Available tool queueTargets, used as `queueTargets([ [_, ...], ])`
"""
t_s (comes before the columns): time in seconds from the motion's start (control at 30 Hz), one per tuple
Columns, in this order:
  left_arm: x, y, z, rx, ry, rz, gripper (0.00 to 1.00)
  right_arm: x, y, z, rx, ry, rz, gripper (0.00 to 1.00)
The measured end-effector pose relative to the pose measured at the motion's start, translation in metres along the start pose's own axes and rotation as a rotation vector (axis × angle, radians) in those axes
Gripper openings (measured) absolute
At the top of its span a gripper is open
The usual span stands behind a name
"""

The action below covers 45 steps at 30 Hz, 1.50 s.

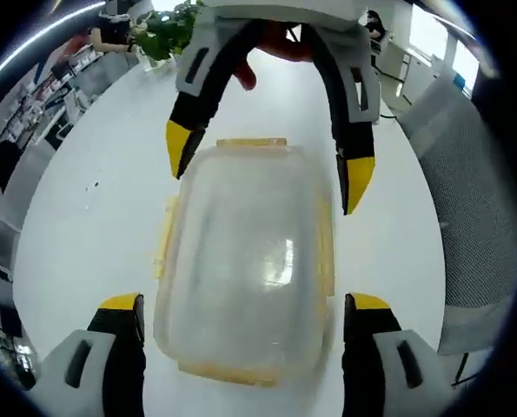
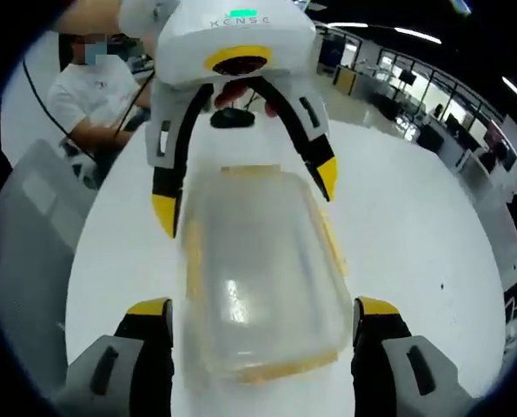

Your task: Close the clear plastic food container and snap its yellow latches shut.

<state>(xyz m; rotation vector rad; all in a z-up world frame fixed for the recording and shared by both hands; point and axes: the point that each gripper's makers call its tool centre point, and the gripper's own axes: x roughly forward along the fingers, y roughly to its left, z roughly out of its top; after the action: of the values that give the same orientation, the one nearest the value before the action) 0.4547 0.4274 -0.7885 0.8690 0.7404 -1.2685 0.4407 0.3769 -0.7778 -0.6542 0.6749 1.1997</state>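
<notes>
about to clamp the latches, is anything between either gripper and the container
Nothing visible. The clear plastic food container sits on the white table with the left gripper and right gripper open, jaws straddling opposite ends.

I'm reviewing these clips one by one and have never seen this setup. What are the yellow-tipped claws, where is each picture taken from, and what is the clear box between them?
No robot here: a person holds a two-jaw gripper in each hand, and a fisheye camera rides on each one, looking along its jaws. In the left gripper view, the left gripper rises from the bottom, and the right gripper faces it from the top. The right gripper view is the reverse: the right gripper at the bottom, the left gripper opposite. Between them, on a white table, sits the clear plastic food container with its lid on and yellow latches around the edges. Whether the latches are snapped is too blurred to tell. Both grippers are open, straddling the container's ends without gripping it.
</notes>
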Motion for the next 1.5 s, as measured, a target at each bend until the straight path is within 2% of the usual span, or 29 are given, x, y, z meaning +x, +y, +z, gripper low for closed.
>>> queueTargets([
  [0.1, -0.001, -0.002, 0.006, -0.043, -0.098, 0.007, 0.99, -0.003, -0.003, 0.007, 0.098, -0.077, -0.03, 0.87],
  [0.17, -0.003, 0.002, 0.01, -0.09, -0.182, 0.037, 0.99, -0.007, -0.009, 0.015, 0.117, -0.135, -0.066, 0.88],
  [0.2, -0.004, 0.002, 0.012, -0.118, -0.22, 0.042, 0.99, -0.01, -0.012, 0.018, 0.138, -0.168, -0.09, 0.88],
  [0.23, -0.007, 0.003, 0.017, -0.166, -0.289, 0.05, 0.99, -0.012, -0.014, 0.02, 0.163, -0.189, -0.108, 0.88],
  [0.3, -0.009, 0.005, 0.015, -0.242, -0.342, 0.068, 0.99, -0.017, -0.015, 0.024, 0.227, -0.245, -0.131, 0.89],
  [0.37, -0.009, 0.003, 0.01, -0.292, -0.351, 0.081, 0.99, -0.018, -0.015, 0.018, 0.248, -0.237, -0.15, 0.89],
  [0.47, -0.013, 0.001, 0.008, -0.291, -0.372, 0.126, 0.99, -0.018, -0.014, 0.014, 0.277, -0.243, -0.174, 0.89],
  [0.57, -0.017, 0.0, 0.008, -0.346, -0.418, 0.154, 0.98, -0.016, -0.014, 0.015, 0.362, -0.275, -0.184, 0.88],
  [0.67, -0.019, 0.005, 0.002, -0.407, -0.439, 0.195, 0.97, -0.013, -0.011, 0.012, 0.363, -0.272, -0.203, 0.87],
  [0.8, -0.017, -0.002, -0.004, -0.421, -0.415, 0.203, 0.94, -0.012, -0.003, 0.015, 0.375, -0.279, -0.196, 0.88],
  [0.97, -0.025, -0.002, 0.002, -0.448, -0.465, 0.219, 0.94, -0.017, -0.004, 0.012, 0.369, -0.282, -0.216, 0.86],
  [1.07, -0.029, 0.001, 0.003, -0.463, -0.485, 0.235, 0.94, -0.023, -0.008, 0.012, 0.41, -0.311, -0.232, 0.86],
  [1.13, -0.031, 0.0, 0.002, -0.472, -0.49, 0.238, 0.94, -0.028, -0.01, 0.016, 0.461, -0.353, -0.231, 0.88],
  [1.5, -0.046, -0.01, 0.0, -0.564, -0.542, 0.25, 0.92, -0.045, -0.008, 0.008, 0.481, -0.358, -0.262, 0.86],
])
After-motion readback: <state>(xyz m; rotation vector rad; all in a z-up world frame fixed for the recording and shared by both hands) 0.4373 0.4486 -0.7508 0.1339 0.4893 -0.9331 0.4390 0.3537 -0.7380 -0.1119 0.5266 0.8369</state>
